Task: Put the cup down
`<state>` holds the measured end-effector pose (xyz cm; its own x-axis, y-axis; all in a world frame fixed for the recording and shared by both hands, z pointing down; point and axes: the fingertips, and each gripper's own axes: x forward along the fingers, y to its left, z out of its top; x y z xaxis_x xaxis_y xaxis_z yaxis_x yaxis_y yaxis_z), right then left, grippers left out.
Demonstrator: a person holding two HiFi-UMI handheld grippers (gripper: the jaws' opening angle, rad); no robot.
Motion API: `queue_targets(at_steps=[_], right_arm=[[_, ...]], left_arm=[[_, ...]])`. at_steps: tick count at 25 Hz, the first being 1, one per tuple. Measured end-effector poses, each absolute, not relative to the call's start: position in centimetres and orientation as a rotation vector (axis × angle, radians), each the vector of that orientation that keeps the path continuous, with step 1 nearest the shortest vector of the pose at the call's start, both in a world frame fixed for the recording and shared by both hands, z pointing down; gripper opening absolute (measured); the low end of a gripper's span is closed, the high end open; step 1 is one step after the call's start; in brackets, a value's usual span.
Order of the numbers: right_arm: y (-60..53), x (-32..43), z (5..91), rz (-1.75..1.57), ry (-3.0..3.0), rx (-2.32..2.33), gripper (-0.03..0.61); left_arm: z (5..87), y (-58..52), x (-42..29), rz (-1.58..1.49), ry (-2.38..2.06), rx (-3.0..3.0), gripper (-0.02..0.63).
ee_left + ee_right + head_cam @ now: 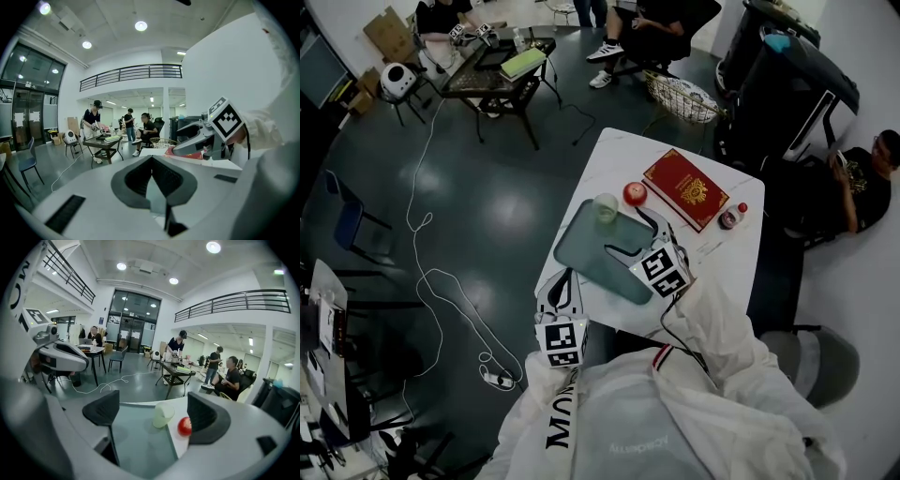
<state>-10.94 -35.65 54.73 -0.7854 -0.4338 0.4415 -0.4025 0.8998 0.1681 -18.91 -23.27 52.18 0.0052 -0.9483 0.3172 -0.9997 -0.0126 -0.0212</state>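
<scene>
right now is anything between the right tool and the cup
Nothing visible. The right tool has its jaws apart above the green tray, with only bare tray ahead up to the cup at its far edge. The red apple sits beside the cup, off that line.

The person is wearing a big white jacket (pixel 675 412) with black letters running down the left sleeve (pixel 555 417). The left gripper (pixel 566 277) and right gripper (pixel 626 231) are showing grey and white shells with dark pads (pixel 105 408), each carrying a cube (pixel 664 272) of black-and-white squares.
</scene>
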Motion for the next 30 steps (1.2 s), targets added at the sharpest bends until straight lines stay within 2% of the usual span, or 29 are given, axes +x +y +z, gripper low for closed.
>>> queue_targets(at_steps=[11,13,18,19,24,26,30], right_arm=[[-33.1,-9.6,53.3,-0.063,-2.579,0.666,0.462],[-32.5,-9.3,52.9,-0.061,-2.579,0.683,0.436],[-30.4,-8.7,52.3,-0.055,-2.580,0.717,0.432],[-29.9,-8.5,52.3,-0.050,-2.581,0.725,0.404],[-26.8,-7.8,52.0,-0.034,-2.585,0.749,0.400],[-25.7,-7.4,51.8,-0.038,-2.583,0.765,0.368],[-23.0,-6.9,51.6,-0.021,-2.573,0.808,0.349]], left_arm=[[51.5,-21.0,-18.2,0.346,-2.038,2.106,0.012],[51.2,-20.6,-17.9,0.343,-2.035,2.124,0.012],[50.8,-18.8,-17.4,0.337,-2.020,2.151,0.012],[50.7,-18.4,-17.2,0.336,-2.020,2.160,0.012],[50.6,-15.8,-16.7,0.332,-2.007,2.187,0.012],[50.6,-14.6,-16.6,0.332,-2.006,2.196,0.012],[50.6,-11.6,-16.7,0.337,-2.000,2.201,0.012]])
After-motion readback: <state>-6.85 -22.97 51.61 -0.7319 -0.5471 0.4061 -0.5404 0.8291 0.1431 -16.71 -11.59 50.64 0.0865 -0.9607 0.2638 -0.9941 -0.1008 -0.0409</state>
